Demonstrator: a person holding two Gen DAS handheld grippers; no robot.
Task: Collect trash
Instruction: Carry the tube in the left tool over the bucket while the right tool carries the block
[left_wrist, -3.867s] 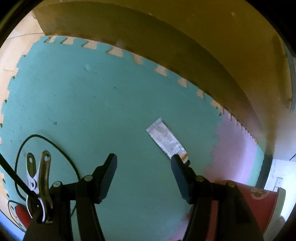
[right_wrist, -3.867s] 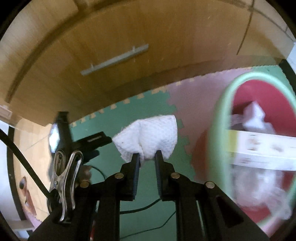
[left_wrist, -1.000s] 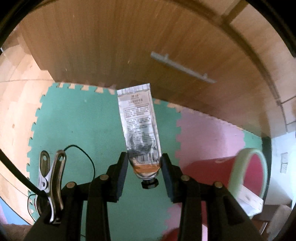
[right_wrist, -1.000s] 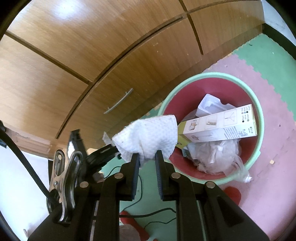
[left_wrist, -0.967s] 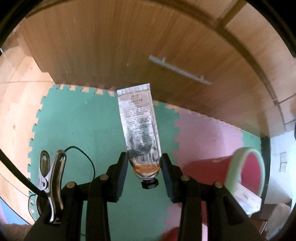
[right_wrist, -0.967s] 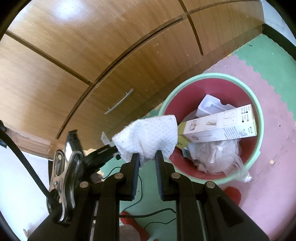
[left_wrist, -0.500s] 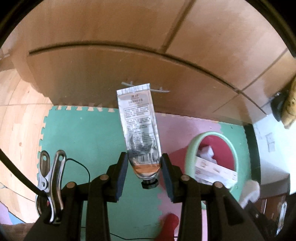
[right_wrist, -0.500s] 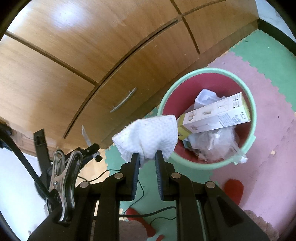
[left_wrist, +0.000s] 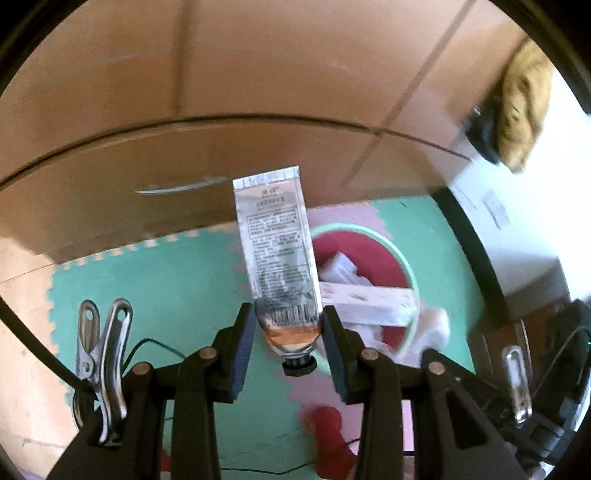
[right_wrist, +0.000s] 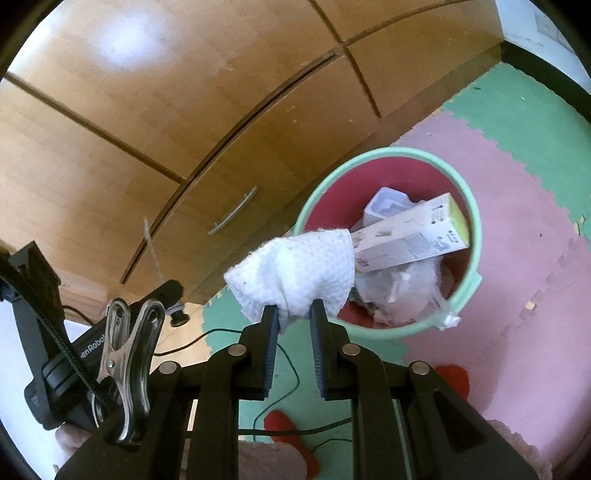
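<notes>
The left gripper (left_wrist: 288, 325) is clamped on a silver tube (left_wrist: 277, 251) at mid-frame, cap toward the camera. The right gripper (right_wrist: 293, 314) pinches a white paper towel (right_wrist: 295, 273) at frame centre, in front of the bin's (right_wrist: 476, 236) near rim. The bin, at centre right, holds a box (right_wrist: 410, 236) and crumpled plastic (right_wrist: 402, 284).

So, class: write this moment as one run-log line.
left gripper: shut on tube | right gripper: shut on tissue | bin: holds box, not yet reached
</notes>
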